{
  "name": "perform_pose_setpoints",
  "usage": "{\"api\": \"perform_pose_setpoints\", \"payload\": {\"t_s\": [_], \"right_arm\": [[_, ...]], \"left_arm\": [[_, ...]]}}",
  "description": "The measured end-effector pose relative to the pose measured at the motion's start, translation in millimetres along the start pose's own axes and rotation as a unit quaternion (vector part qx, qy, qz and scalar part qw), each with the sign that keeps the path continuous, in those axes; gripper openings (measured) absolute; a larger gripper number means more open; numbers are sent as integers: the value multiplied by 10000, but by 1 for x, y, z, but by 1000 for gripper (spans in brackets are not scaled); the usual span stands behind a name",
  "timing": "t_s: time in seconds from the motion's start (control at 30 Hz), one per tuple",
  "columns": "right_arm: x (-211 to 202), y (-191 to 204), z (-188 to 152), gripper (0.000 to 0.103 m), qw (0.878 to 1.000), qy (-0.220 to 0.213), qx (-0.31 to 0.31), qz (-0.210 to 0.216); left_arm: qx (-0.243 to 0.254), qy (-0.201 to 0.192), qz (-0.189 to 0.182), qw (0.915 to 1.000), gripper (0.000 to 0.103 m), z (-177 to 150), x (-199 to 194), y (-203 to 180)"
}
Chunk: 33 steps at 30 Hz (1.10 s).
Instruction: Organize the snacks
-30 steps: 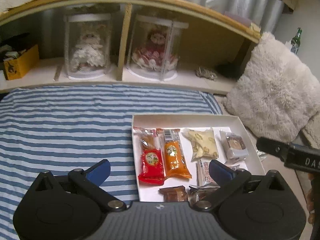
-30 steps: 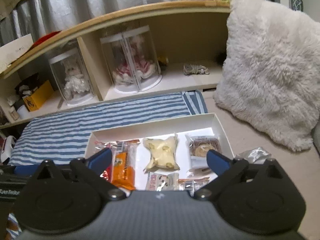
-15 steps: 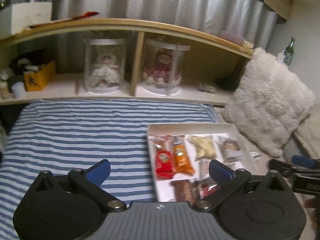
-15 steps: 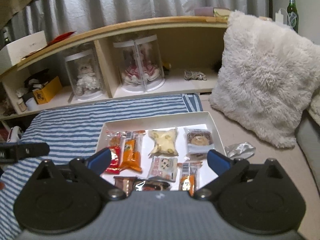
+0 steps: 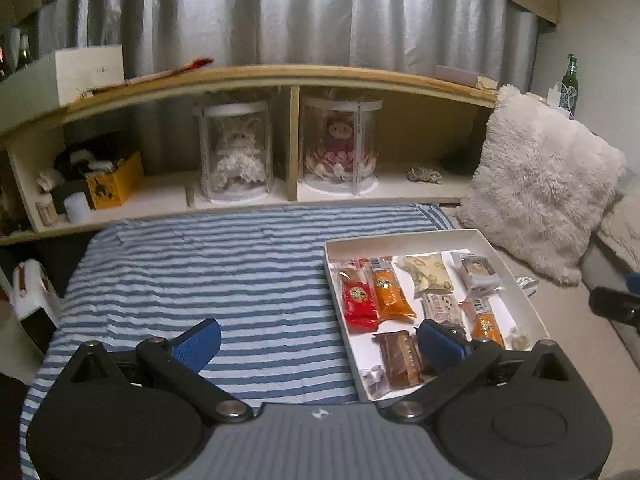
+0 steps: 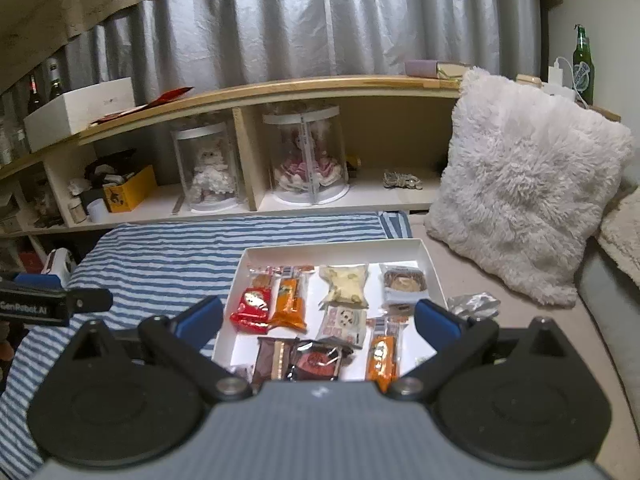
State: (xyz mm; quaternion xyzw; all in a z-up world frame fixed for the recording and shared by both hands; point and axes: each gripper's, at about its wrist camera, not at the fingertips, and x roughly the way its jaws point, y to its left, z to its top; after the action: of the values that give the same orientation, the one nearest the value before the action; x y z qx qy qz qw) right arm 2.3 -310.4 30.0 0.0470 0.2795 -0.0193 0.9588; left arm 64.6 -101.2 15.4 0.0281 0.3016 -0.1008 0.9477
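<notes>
Both hand-held grippers hover level with fingers spread wide, grasping nothing. The left hand-held gripper (image 5: 318,340) has the snack box (image 5: 404,239) ahead to its right. The right hand-held gripper (image 6: 318,316) faces it straight on

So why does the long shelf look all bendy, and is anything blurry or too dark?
Left wrist view: the fisheye lens bows the wooden shelf and darkens the corners; the room is dim. Right wrist view: same curve on the shelf, but the snacks in the white box look sharp and fairly bright.
</notes>
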Motion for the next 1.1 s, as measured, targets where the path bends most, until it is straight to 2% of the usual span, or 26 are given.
{"api": "perform_pose_setpoints", "payload": {"t_s": [0.17,0.7,0.9,1.1], "right_arm": [[-17,0,-13,102,9999,-103,-30,-43],[-45,12,-63,102,9982,-338,-329,-360],[-48,13,-79,102,9986,-343,-257,-308],[-46,14,-95,102,9985,-345,-192,-376]], "left_arm": [[59,-284,240,9993,103,-15,-20,-4],[293,-513,-28,9982,103,-63,-51,-10],[266,-722,-119,9970,103,-72,-57,-9],[318,-595,-185,9976,103,-80,-52,-9]]}}
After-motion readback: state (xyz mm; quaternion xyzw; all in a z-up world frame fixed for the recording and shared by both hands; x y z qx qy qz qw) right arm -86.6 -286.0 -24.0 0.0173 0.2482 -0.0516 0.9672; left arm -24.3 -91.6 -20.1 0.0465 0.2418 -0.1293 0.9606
